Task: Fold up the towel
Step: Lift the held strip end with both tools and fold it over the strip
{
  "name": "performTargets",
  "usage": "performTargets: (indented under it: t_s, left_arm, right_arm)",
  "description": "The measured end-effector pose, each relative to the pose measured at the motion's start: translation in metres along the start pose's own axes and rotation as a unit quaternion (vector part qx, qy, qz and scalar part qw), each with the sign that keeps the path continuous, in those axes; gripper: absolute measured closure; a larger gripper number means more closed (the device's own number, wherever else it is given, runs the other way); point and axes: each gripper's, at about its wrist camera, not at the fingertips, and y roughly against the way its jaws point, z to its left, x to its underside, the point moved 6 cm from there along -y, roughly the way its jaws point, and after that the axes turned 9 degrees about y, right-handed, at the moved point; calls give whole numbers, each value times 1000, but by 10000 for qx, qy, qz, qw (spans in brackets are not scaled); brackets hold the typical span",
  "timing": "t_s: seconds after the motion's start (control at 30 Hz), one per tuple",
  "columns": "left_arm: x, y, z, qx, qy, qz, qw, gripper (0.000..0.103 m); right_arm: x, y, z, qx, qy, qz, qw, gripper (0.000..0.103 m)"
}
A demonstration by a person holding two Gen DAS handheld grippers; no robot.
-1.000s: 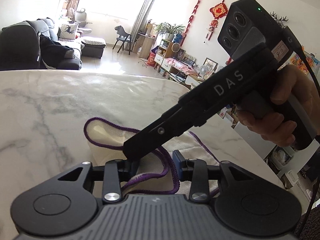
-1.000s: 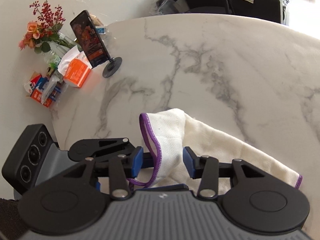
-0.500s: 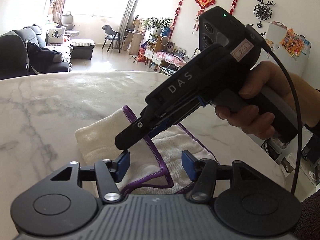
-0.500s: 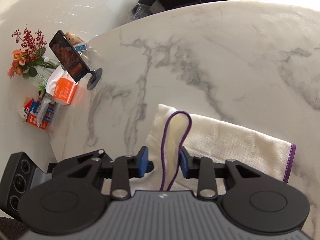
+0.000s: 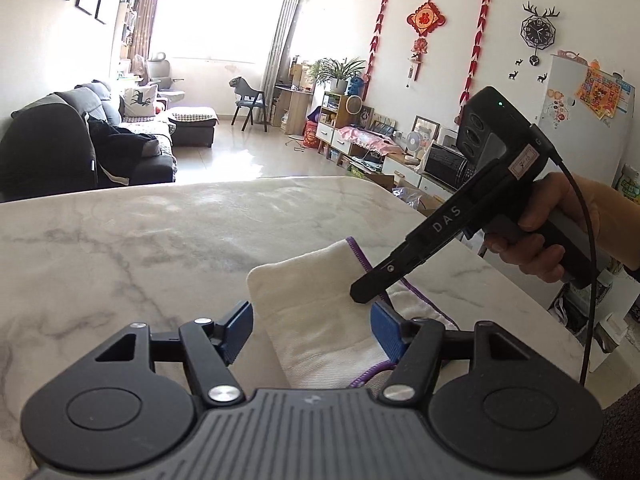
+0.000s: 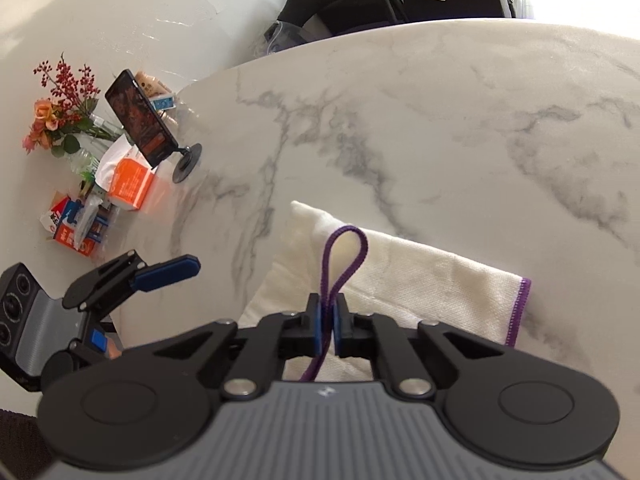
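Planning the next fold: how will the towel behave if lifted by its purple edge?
The towel probably hangs limp: its hem already loops loosely in the shut right claw. It looks light and thin. It may drag across the marble table.

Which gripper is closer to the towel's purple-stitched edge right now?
Right. The right gripper is shut on the towel, pinching its purple edge between the pads. The left gripper is open, jaws apart over the towel's folded body without gripping it.

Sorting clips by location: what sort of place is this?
Most likely a home living and dining room: a sofa, a wall clock and a marble table bearing the towel.
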Motion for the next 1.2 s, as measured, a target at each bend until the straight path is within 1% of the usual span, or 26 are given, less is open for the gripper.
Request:
performTargets:
  t_s: [0.07, 0.13, 0.2, 0.27, 0.37, 0.47, 0.6, 0.67, 0.93, 1.03, 1.2]
  left_arm:
    - [-1, -6, 5, -185, -107, 19, 9998, 37]
    - [0, -12, 8, -251, -164, 111, 9995, 37]
    - [3, -22, 8, -169, -192, 262, 9993, 37]
    - [8, -32, 1, -7, -218, 420, 9989, 37]
    - [15, -44, -13, 207, -405, 570, 9973, 37]
    - [22, -55, -24, 308, -584, 652, 9957, 37]
    - [24, -66, -31, 466, -602, 742, 9943, 37]
    - [25, -69, -34, 525, -620, 766, 9937, 37]
    - [36, -83, -41, 708, -738, 895, 9907, 37]
    - [37, -86, -46, 783, -765, 924, 9897, 37]
    - [44, -91, -59, 1026, -915, 1027, 9852, 37]
  right_arm:
    - [2, 7, -6, 59, -28, -26, 10000, 97]
    - [4, 13, -10, 106, -48, -43, 9999, 97]
    - [6, 19, -15, 145, -67, -48, 9999, 97]
    - [8, 23, -18, 177, -71, -51, 9998, 97]
    - [11, 29, -22, 210, -87, -33, 9997, 97]
    - [13, 34, -25, 237, -88, 8, 9997, 97]
    - [15, 39, -34, 276, -140, 61, 9995, 97]
    - [17, 40, -40, 219, -239, 84, 9994, 97]
    - [19, 28, -62, 248, -462, 263, 9983, 96]
    - [16, 24, -66, 225, -465, 311, 9982, 96]
    - [12, 22, -63, 149, -331, 445, 9983, 95]
